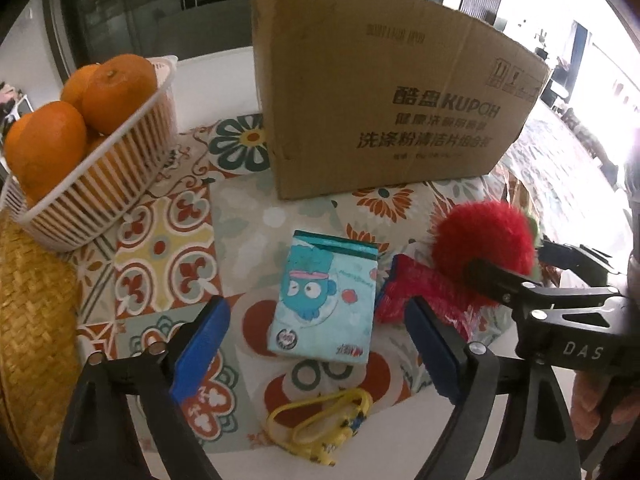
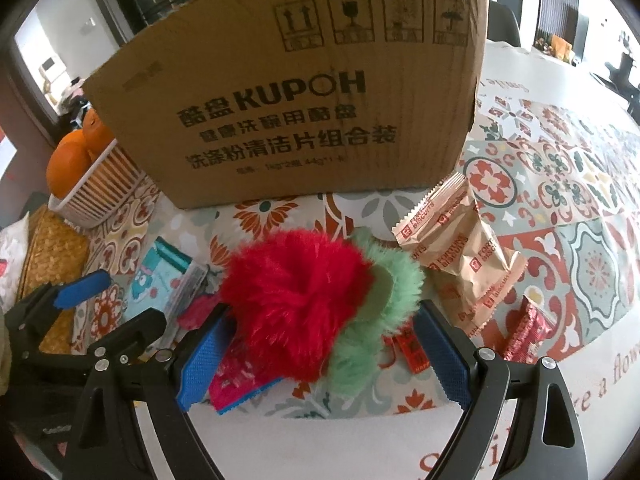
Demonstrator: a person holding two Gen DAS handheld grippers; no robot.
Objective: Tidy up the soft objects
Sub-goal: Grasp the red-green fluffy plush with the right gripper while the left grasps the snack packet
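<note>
The red plush (image 2: 296, 312) lies in front of the box (image 2: 304, 92), between the wide-open pads of the right gripper (image 2: 322, 354). It looks light and very soft, so grip its round middle. The left gripper (image 1: 316, 354) is open too, over the tissue pack (image 1: 326, 300).

Cardboard box (image 1: 384, 92) at back, basket of oranges (image 1: 80, 152) left, tissue pack (image 1: 326, 300) front-centre, plush strawberry (image 2: 304, 300) right, biscuit packets (image 2: 460, 256) beyond.

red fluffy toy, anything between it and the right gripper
Nothing visible does. In the right wrist view the right gripper is open, with the red fluffy toy already sitting between its blue pads. The cardboard box stands behind the toy, its near wall facing the gripper.
</note>
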